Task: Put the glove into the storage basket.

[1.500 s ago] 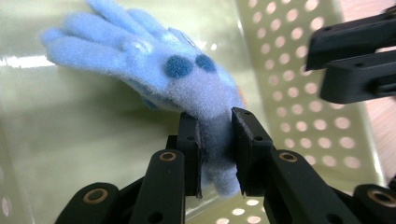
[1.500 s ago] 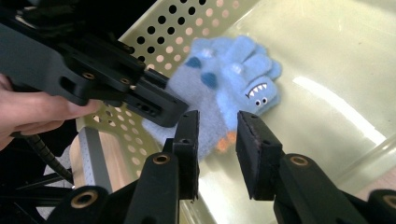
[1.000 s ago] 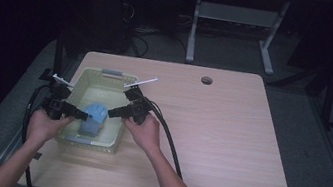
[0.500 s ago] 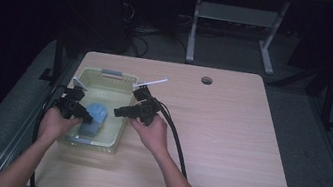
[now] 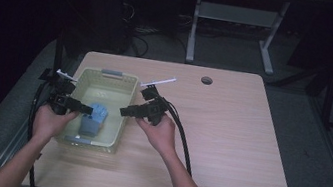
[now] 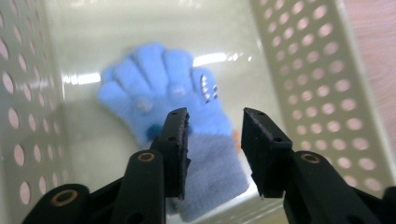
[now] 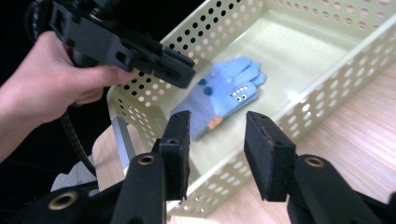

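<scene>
Wooden table [image 5: 229, 134]: blue glove [image 5: 93, 118] in basket [image 5: 106, 78]; both grippers' jaws released, just opening, empty; no writing.

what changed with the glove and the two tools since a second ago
Both tools let go of the light blue knitted glove, which now lies flat on the floor of the pale green perforated plastic basket. The left tool has just been opening, with empty jaws above the cuff. The right tool drew back over the basket's right wall, its jaws also opening and empty. Basket and wooden table stayed put.
</scene>
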{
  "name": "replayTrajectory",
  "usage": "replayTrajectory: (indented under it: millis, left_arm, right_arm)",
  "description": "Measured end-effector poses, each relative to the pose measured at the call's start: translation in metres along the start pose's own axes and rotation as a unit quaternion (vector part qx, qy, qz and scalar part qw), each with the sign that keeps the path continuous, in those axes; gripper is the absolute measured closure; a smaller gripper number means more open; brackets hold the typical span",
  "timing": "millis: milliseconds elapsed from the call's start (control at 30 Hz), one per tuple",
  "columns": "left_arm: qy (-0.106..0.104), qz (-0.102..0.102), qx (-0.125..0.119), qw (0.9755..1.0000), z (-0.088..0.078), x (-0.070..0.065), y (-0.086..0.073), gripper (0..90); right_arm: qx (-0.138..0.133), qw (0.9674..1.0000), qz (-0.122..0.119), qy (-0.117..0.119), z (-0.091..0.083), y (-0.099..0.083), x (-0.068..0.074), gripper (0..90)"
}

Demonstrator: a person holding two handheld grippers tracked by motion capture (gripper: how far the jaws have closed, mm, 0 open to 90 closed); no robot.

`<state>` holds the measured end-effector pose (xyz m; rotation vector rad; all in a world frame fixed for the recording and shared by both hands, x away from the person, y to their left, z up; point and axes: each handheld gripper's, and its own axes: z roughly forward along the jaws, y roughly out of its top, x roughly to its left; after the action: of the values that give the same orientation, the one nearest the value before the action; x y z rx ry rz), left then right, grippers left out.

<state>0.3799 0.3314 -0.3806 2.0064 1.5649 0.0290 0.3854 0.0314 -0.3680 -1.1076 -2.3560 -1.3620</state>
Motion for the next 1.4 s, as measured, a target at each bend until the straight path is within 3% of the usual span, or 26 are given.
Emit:
replayTrajectory:
  millis: [233, 500, 900, 1067, 1400]
  left_arm:
    - [-0.042, 0.005, -0.033, 0.9986, -0.005, -0.014, 0.003, 54.8]
    - [-0.062, 0.021, -0.044, 0.9969, -0.003, -0.034, 0.007, 51.5]
    - [-0.077, 0.033, -0.049, 0.9953, 0.001, -0.05, 0.013, 47.1]
    - [-0.084, 0.037, -0.065, 0.9936, 0.0, -0.056, 0.014, 45.0]
    - [-0.102, 0.047, -0.069, 0.9913, 0.007, -0.069, 0.019, 42.1]
  right_arm:
    - [-0.01, 0.9999, 0.005, -0.004, -0.015, -0.004, -0.009, 55.9]
    - [-0.017, 0.9997, 0.013, -0.011, -0.03, -0.009, -0.018, 53.1]
    - [-0.032, 0.9992, 0.015, -0.021, -0.054, -0.014, -0.029, 50.4]
    - [-0.033, 0.999, 0.017, -0.026, -0.062, -0.016, -0.034, 46.9]
    - [-0.038, 0.9986, 0.017, -0.032, -0.08, -0.022, -0.041, 42.9]
